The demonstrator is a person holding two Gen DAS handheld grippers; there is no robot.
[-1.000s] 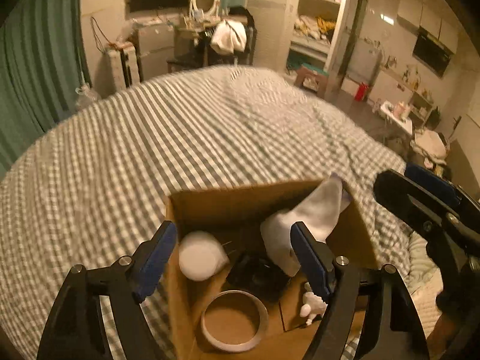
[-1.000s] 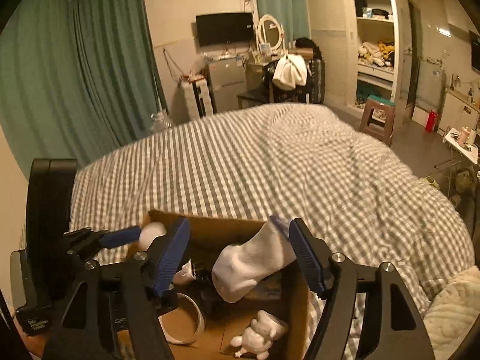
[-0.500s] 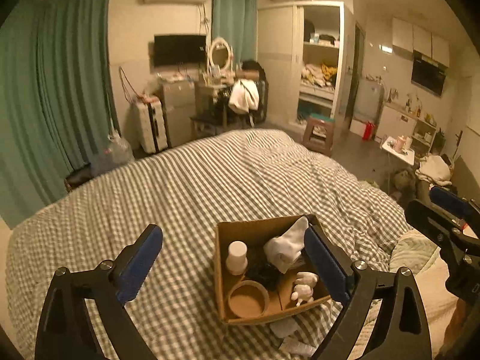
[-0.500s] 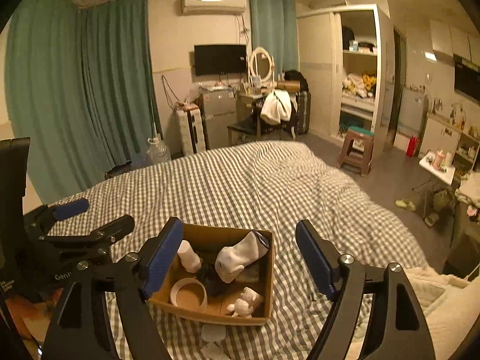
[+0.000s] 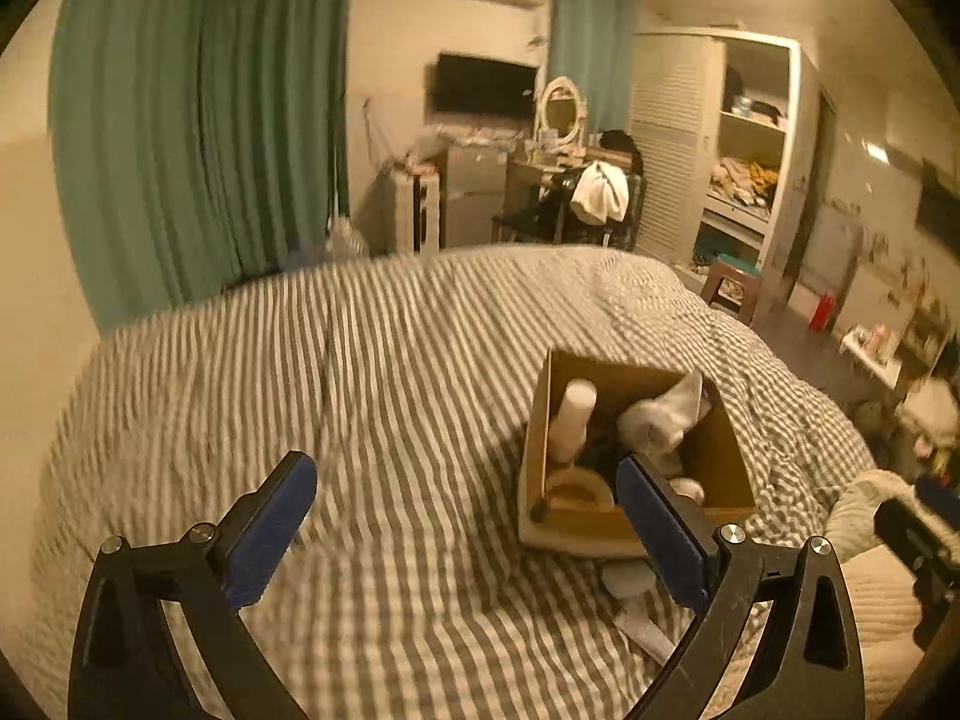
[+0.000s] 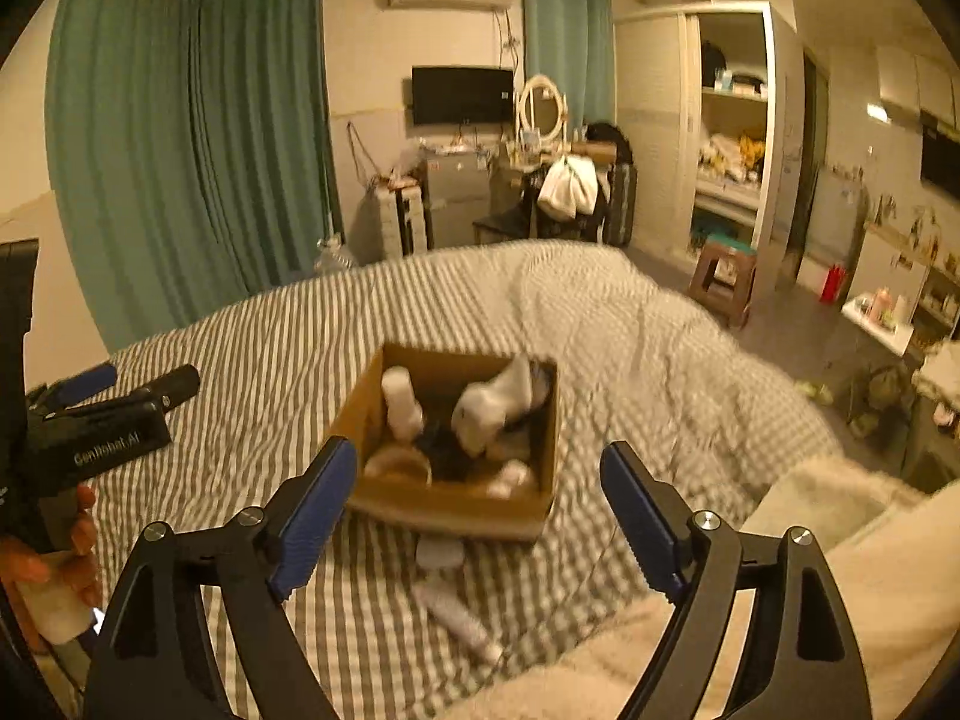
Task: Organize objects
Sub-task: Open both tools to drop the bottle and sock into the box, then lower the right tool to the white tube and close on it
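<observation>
Both tools have pulled back and up from the cardboard box [image 5: 636, 516], which a second ago filled the lower frame and now sits smaller on the gingham bed [image 5: 372, 396]; their jaws have just been opening, with nothing between them.

Left wrist view: the left tool [image 5: 468, 516] hangs over the bedcover with its blue pads spread wide apart, gripping nothing. The open box lies to the right of it on the bed, its near side partly hidden by the right-hand pad. Inside stand a white bottle [image 5: 573, 420] at the left wall, a white sock [image 5: 663, 417] slumped over the far right corner, and a tape roll [image 5: 579, 492] at the near side. A small white tube [image 5: 645, 630] lies on the cover just in front of the box. Part of the right tool [image 5: 918, 534] shows at the right edge.

Right wrist view: the right tool [image 6: 480, 492] is likewise spread, empty, framing the box [image 6: 456, 504] from above. The bottle [image 6: 402, 402], sock [image 6: 498, 402] and tape roll [image 6: 399, 459] sit inside; a small white figurine [image 6: 510, 474] lies at the near right. The tube [image 6: 456, 612] and a pale flat packet [image 6: 439, 552] lie on the bed in front. At the left edge a hand [image 6: 66, 546] holds the left tool's handle. A cream blanket [image 6: 810, 570] fills the lower right.
</observation>
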